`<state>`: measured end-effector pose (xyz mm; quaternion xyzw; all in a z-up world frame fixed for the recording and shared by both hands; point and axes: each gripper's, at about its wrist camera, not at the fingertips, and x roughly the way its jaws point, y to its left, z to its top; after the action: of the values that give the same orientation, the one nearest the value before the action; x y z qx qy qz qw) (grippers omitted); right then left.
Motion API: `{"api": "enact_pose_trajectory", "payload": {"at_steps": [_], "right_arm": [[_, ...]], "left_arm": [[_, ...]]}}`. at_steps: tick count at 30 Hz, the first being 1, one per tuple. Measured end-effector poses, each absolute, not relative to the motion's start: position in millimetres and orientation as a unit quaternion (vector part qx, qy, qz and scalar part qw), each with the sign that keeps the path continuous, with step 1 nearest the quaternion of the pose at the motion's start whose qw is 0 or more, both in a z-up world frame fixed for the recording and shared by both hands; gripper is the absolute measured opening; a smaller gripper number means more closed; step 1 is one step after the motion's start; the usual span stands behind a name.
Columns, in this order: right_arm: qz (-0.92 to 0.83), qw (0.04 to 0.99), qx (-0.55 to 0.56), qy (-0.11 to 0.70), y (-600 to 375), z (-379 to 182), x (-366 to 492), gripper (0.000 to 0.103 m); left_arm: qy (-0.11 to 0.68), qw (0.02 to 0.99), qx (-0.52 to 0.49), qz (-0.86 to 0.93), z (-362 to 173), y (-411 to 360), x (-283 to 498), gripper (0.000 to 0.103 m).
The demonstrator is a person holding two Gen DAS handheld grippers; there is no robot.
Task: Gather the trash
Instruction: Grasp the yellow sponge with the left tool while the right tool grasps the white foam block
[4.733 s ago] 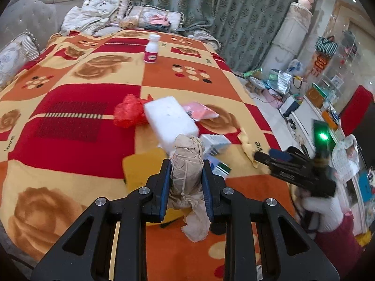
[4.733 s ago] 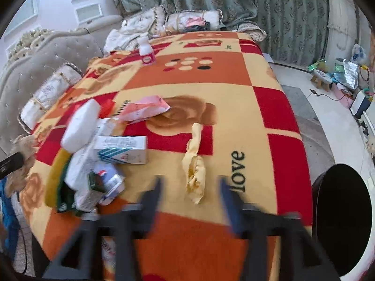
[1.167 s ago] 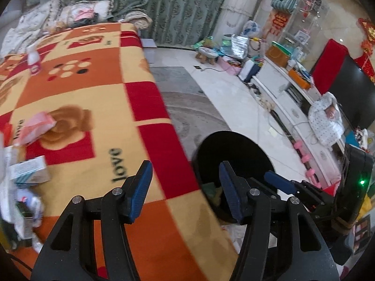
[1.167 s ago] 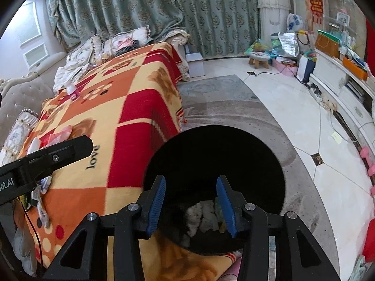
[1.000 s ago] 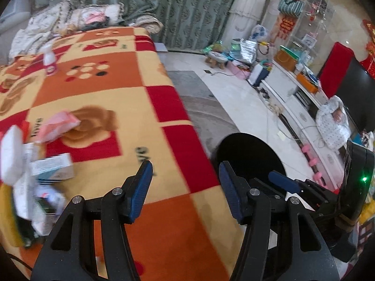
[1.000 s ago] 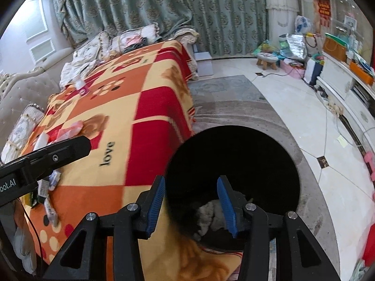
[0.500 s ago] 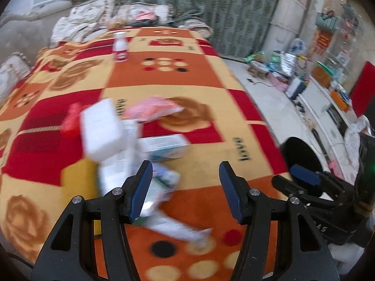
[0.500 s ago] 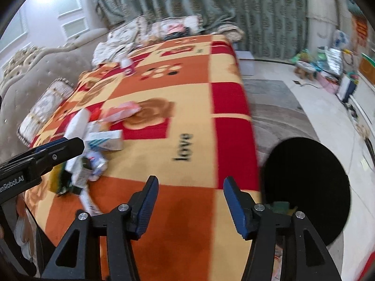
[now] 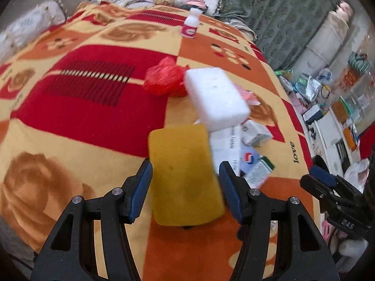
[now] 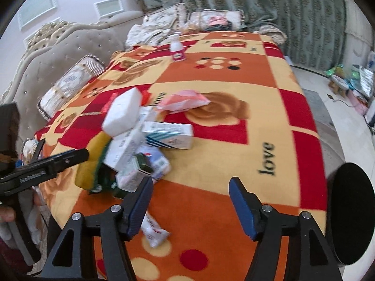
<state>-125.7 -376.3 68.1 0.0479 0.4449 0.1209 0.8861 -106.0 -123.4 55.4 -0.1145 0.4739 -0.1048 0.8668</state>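
Yellow sponge: framed between the parted, empty jaws of the left gripper, untouched. Right gripper: jaws opening, nothing between; white wrapper seen just beside it.

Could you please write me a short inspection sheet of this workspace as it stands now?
Surface: red, orange and cream patterned blanket, mostly bare.
Job's things: yellow sponge, white foam block, cartons and wrappers piled together; round black bin on the floor.
Clutter: small white bottle with pink label standing apart.
Grippers: left gripper open, straddling the sponge; right gripper opening, nothing between.
Cables: one on the floor by the far wall.
Surroundings: green curtain, cushions.
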Motion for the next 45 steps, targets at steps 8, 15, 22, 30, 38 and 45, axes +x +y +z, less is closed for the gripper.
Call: {"api": "enact_pose_trajectory", "payload": {"at_steps": [8, 15, 22, 30, 38, 45], "right_arm": [[0.143, 0.881, 0.038, 0.449, -348, 71, -106, 0.069], [0.167, 0.881, 0.024, 0.443, -319, 83, -81, 0.07], [0.205, 0.88, 0.008, 0.429, -274, 96, -46, 0.07], [0.174, 0.87, -0.046, 0.459, -215, 73, -3, 0.07], [0.161, 0.866, -0.065, 0.469, -217, 61, -4, 0.061], [0.204, 0.876, -0.011, 0.436, -250, 96, -39, 0.061]], "left_arm": [[0.492, 0.856, -0.114, -0.11, 31, -133, -92, 0.064], [0.477, 0.867, -0.092, -0.113, 44, -114, -99, 0.058], [0.444, 0.888, -0.086, -0.077, 71, -72, -108, 0.057], [0.447, 0.886, -0.107, -0.06, 65, -54, -105, 0.058], [0.443, 0.887, -0.108, -0.073, 68, -69, -105, 0.058], [0.429, 0.892, -0.109, -0.091, 82, -88, -111, 0.058]]}}
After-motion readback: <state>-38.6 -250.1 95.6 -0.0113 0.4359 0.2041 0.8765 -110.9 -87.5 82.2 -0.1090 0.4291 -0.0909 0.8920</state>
